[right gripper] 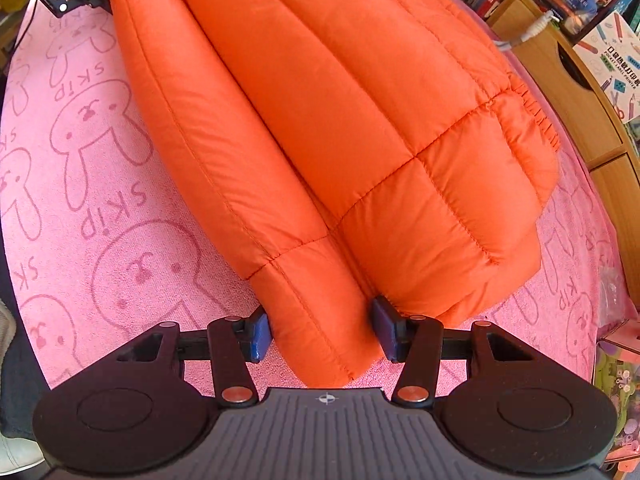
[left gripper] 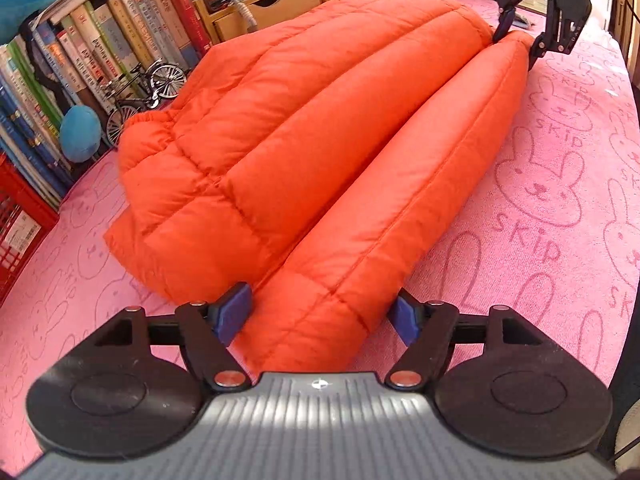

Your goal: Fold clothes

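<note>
Two tongs on one jacket here. The orange puffer jacket (left gripper: 304, 128) lies on a worktop covered with a pink bunny-print cloth (left gripper: 540, 208), with one long padded roll (left gripper: 400, 208), probably a sleeve or a folded edge, lying along the side of the main body.

The left tongs (left gripper: 320, 314) sit at one end of that roll, blue pads (left gripper: 234, 312) set fairly wide on either side of the fabric. The pads look right up against it, but I can't tell if they're really squeezing or just straddling it. The right tongs (right gripper: 320, 330) are doing the same at the opposite end, pads (right gripper: 262, 334) either side of the roll's end, the fabric filling the gap between them. From the left camera you can see the right tongs at the far end of the roll, and from the right camera a bit of the left one shows at the far top corner.

Beyond the jacket from the left tongs: a row of books (left gripper: 100, 52), a little model bicycle (left gripper: 148, 92), a blue plush toy (left gripper: 80, 132) and a red crate (left gripper: 20, 224). Wooden drawers (right gripper: 576, 92) run along the right side of the right tongs.
</note>
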Available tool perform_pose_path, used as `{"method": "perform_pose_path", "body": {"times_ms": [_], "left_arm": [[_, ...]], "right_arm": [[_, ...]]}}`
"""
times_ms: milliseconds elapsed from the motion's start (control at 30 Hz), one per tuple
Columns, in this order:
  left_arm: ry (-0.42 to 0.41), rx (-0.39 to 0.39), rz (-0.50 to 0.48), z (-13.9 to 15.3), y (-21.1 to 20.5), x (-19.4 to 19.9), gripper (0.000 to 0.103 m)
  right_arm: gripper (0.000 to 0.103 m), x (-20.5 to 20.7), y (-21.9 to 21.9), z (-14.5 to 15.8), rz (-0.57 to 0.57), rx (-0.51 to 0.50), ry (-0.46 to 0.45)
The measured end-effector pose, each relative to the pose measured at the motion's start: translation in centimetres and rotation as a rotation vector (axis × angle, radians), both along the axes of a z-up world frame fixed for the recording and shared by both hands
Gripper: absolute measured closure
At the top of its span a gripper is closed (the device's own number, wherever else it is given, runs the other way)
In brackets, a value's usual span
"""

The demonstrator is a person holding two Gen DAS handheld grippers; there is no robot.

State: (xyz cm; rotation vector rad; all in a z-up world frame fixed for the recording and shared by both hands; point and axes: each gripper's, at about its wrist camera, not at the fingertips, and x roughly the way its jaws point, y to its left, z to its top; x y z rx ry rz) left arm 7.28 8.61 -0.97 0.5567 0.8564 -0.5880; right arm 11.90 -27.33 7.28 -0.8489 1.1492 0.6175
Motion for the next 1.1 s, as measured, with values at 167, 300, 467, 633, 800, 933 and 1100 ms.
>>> {"method": "perform_pose_path", "body": {"times_ms": [167,300,467,633,800,933,1100], "left_arm": [[-0.034,0.088,0.125,0.4,3.7,-1.7,0.024],[-0.170,0.093,0.109,3.8,4.7,-3.3,0.023],[-0.311,-0.182,0.261,9.1,2.2,0.3,0.002],[-0.380,-0.306,0.589,8.5,-3.7,5.5,0.000],[-0.456,-0.095,0.682,3.8,-9.0,8.1,0.000],[-0.578,0.083,0.625,1.2,-10.2,7.5,0.000],[-0.538,0.091,0.665,0.5,-8.8,8.6,0.000]], "right_arm": [[0.041,-2.3,-0.1,0.9,0.067,-0.176,-0.089],[0.032,-5.2,0.7,3.8,0.190,-0.195,-0.157],[0.010,-6.2,2.6,8.9,0.143,0.152,-0.570],[0.001,-1.1,4.6,10.4,-0.294,0.572,-0.820],[0.001,1.3,10.7,-1.0,-0.398,0.550,-0.801],[0.000,0.9,9.7,-4.0,-0.415,0.450,-0.838],[0.000,0.8,7.0,-6.4,-0.484,0.370,-0.876]]}}
